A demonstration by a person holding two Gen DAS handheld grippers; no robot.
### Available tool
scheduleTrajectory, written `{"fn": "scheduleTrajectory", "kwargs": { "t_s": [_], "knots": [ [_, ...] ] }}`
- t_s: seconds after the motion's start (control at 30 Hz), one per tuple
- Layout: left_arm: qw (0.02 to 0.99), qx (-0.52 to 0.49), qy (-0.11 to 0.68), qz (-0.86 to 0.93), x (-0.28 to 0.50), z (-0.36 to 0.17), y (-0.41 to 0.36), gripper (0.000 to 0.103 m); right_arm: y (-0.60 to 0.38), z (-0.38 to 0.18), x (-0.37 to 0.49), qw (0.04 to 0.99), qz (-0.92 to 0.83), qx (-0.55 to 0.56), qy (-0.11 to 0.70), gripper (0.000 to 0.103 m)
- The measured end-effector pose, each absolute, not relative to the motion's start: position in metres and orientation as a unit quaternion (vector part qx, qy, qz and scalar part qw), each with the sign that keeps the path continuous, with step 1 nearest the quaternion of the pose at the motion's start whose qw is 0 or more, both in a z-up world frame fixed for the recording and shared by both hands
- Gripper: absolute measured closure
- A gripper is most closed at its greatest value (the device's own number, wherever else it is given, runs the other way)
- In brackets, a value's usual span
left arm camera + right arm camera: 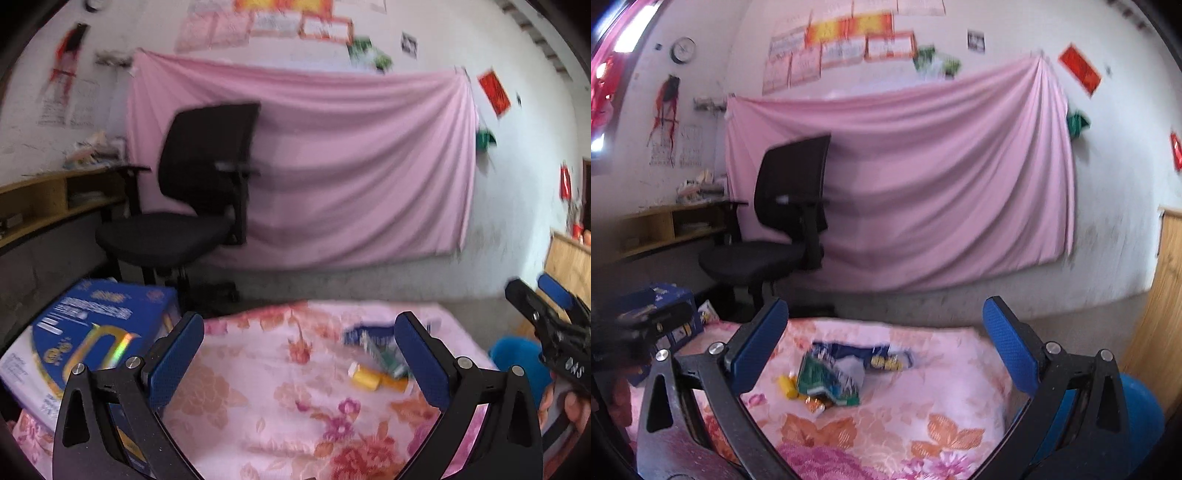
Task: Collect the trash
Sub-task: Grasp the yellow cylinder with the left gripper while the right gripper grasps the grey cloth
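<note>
Fingers on both grippers are spread wide, nothing held. Wrappers are piled mid-table, probably light, crinkly and slippery, so they're best pinched at a loose edge.

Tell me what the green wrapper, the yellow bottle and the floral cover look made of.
Green wrapper: thin glossy plastic film, judging by creases and sheen. Yellow bottle: smooth, likely plastic; blur leaves it open. Floral cover: woven fabric, faintly satiny, printed with flowers.
</note>
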State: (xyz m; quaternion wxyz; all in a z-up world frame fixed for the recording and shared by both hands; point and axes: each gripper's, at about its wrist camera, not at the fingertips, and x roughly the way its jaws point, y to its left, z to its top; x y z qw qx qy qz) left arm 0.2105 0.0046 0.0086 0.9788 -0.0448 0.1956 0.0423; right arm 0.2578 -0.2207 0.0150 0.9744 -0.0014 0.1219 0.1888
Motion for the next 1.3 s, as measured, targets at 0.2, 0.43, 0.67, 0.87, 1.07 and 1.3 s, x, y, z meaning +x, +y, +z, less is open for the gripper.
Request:
{"fn": "scheduleTrajectory", "kwargs": {
  "t_s": [0.2,0.43,0.67,0.87,1.07,1.3],
  "knots": [
    [0.961,0.001,0.278,0.007,0.245,-0.018,-0.009,0.004,-0.214,-0.006,0.292,0.953,0.205,0.000,0.221,0.002],
    [0.929,-0.007,0.365,-0.061,0.280,-0.048,-0.019,0.030,-0.202,-0.032,0.321,0.923,0.226,-0.007,0.312,0.025],
    [0.893,-0.014,0.439,-0.102,0.316,-0.073,-0.034,0.057,-0.188,-0.041,0.343,0.900,0.254,-0.011,0.354,0.027],
    [0.883,-0.025,0.453,-0.120,0.329,-0.079,-0.034,0.065,-0.172,-0.051,0.361,0.883,0.273,-0.019,0.381,0.027],
    [0.879,-0.045,0.457,-0.126,0.331,-0.077,-0.025,0.077,-0.163,-0.064,0.375,0.865,0.275,-0.024,0.419,0.027],
    [0.885,-0.039,0.448,-0.116,0.321,-0.072,-0.022,0.077,-0.168,-0.065,0.375,0.858,0.281,-0.012,0.429,0.049]
  ]
}}
